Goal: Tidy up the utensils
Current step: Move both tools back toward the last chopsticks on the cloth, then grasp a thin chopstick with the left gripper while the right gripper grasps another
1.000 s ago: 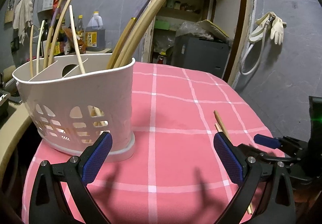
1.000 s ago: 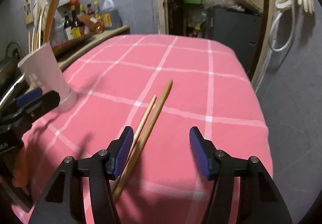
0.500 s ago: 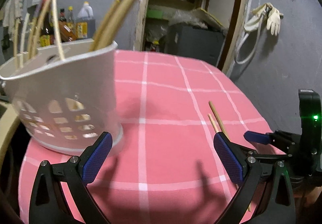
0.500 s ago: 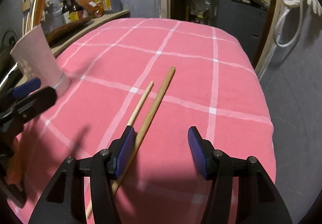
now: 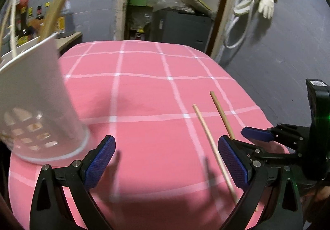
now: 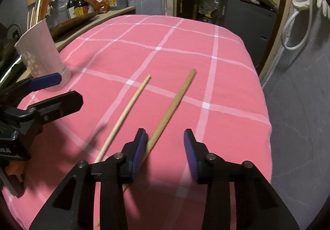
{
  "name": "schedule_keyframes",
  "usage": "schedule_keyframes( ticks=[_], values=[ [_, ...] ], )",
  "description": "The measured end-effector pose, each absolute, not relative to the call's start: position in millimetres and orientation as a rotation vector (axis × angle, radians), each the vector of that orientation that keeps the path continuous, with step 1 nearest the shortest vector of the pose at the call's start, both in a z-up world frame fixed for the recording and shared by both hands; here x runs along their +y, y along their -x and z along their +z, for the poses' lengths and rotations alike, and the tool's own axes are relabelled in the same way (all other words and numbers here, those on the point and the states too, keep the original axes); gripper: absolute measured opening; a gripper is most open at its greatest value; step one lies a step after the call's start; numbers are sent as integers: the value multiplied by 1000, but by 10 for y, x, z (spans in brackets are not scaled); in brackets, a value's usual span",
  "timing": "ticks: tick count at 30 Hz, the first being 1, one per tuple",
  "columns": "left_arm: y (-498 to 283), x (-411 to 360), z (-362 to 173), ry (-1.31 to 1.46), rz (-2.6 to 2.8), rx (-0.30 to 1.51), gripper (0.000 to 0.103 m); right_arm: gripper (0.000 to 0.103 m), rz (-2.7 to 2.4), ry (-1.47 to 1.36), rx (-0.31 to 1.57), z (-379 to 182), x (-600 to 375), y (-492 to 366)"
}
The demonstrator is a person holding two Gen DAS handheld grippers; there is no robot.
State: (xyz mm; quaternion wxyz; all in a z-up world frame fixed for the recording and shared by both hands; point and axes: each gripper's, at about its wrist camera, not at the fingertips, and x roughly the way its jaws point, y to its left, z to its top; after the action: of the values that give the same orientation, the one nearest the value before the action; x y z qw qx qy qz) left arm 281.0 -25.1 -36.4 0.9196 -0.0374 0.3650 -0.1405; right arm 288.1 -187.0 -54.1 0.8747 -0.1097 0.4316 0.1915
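Two wooden chopsticks lie on the pink checked cloth: a thin pale one and a thicker tan one. My right gripper hangs low over the tan chopstick, and its jaws are closing. That stick runs in between them beside the left pad, and no pad presses on it. My left gripper is wide open and closing slightly, holding nothing; the pale stick lies on the cloth just inside its right finger. The white utensil basket holds several long sticks.
The table's rounded edge drops off at the right to a grey floor. A counter with bottles stands behind the basket. A doorway with a dark cabinet lies beyond the table's far side. Gloves and a hose hang on the wall.
The right gripper's jaws have narrowed around the tan chopstick, and the two sticks now lie further apart. The left wrist view has swung right, so the basket sits at its left edge.
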Motion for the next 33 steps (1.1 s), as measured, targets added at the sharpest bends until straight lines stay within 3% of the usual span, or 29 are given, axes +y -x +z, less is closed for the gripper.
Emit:
schedule_keyframes(
  ticks=[2, 6, 13, 22, 32, 33],
  values=[
    [-2858, -329, -377, 69, -313, 766, 85, 29, 403, 220, 901, -536, -1924, -2874],
    [-3004, -475, -428, 64, -370, 817, 60, 24, 414, 203, 901, -517, -2014, -2856],
    [-3219, -631, -507, 68, -438, 897, 32, 20, 453, 84, 919, -525, -2189, -2927],
    [-3266, -639, -554, 64, -432, 915, 18, 20, 406, -38, 944, -557, -2263, -3211],
    [-3315, -748, -565, 73, -459, 940, 16, 15, 361, -144, 992, -576, -2310, -3488],
    [-3327, -748, -568, 70, -458, 943, 10, 15, 359, -154, 993, -576, -2320, -3487]
  ],
)
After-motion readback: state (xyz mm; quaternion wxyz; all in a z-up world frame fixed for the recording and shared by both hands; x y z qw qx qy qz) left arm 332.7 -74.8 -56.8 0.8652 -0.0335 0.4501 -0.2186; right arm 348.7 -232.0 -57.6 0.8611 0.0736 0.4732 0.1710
